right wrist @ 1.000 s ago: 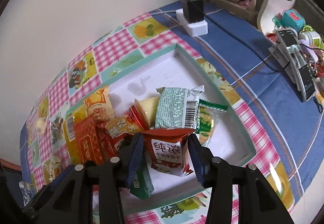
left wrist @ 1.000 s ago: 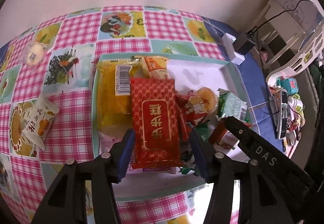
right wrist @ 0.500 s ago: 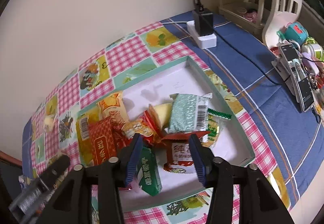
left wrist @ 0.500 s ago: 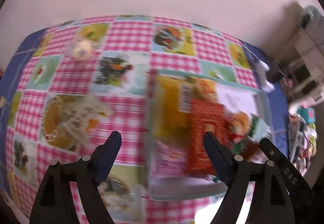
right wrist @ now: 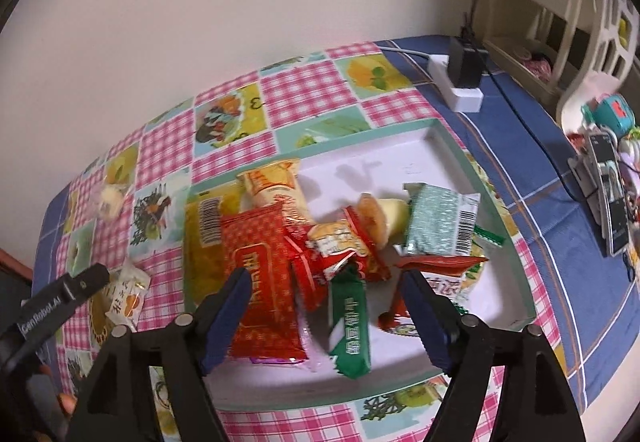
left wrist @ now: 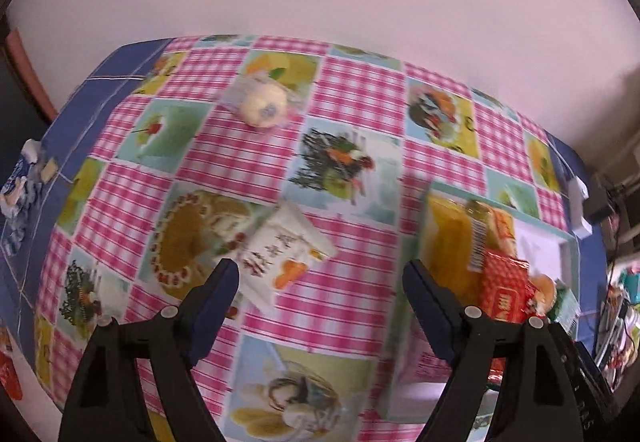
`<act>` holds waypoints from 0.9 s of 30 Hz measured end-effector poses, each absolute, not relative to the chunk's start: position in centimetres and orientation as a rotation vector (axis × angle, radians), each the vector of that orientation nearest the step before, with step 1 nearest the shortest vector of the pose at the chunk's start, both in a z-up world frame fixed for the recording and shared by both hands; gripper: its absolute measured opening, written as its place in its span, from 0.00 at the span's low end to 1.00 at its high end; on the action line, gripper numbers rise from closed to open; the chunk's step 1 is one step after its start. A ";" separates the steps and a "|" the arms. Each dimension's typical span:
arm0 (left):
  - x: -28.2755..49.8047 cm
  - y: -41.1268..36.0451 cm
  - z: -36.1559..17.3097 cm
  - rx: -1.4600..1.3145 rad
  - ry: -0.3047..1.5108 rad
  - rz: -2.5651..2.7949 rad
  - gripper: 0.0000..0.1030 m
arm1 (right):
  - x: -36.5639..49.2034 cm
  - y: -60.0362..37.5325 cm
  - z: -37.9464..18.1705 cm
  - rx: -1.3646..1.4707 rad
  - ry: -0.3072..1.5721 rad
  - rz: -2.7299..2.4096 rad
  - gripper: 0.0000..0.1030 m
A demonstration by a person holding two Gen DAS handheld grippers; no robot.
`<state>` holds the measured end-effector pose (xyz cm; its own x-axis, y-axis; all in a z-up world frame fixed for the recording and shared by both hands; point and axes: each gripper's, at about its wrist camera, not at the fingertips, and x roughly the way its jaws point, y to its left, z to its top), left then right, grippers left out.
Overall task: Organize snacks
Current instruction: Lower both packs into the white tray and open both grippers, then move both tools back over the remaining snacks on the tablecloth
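My left gripper [left wrist: 320,282] is open above the checked tablecloth, with nothing between its fingers. A white packet with orange print [left wrist: 280,254] lies on the cloth just ahead of its left finger. A round cake in clear wrap [left wrist: 262,104] lies farther back. The teal-rimmed white tray [right wrist: 384,150] holds several snacks: a yellow packet [right wrist: 204,242], a red packet [right wrist: 260,274], a green bar [right wrist: 350,322] and a green-white packet [right wrist: 436,222]. My right gripper [right wrist: 324,298] hangs over the tray, its jaws opening. The packets lie below them, unpressed. A red-brown packet [right wrist: 436,270] lies by its right finger.
A white power strip with a black adapter [right wrist: 464,82] and its cable sit on the blue cloth behind the tray. Phones on a stand [right wrist: 612,194] and small toys crowd the right edge. A white rack [right wrist: 560,22] stands against the wall. The left tool's black body [right wrist: 60,302] is beside the tray.
My left gripper opened off the red packet and swung left, from over the tray to over the tablecloth. My right gripper let go of the red-brown packet, which now lies in the tray, and opened wide.
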<state>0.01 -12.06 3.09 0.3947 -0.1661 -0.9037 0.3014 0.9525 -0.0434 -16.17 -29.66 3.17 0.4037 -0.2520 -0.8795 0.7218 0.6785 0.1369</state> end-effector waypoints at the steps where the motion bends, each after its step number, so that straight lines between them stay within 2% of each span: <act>1: 0.2 -11.8 3.1 0.136 1.125 -0.286 0.82 | -16.0 -29.4 3.2 0.550 0.972 -0.653 0.81; 7: 1.2 -10.0 3.1 0.135 1.120 -0.218 0.82 | -15.2 -28.2 3.2 0.511 0.977 -0.633 0.87; 11: 1.8 -8.8 3.2 0.116 1.120 -0.180 0.82 | -14.7 -27.5 3.2 0.490 0.977 -0.621 1.00; 27: 2.9 -6.4 3.5 0.145 1.125 -0.031 0.82 | -13.7 -25.9 2.5 0.435 1.003 -0.598 1.00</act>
<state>2.93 -6.38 3.52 0.4314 0.0482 -0.9008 0.0978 0.9902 0.0998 -13.68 -25.89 2.48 0.4025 -0.2630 -0.8768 0.6460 0.7603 0.0685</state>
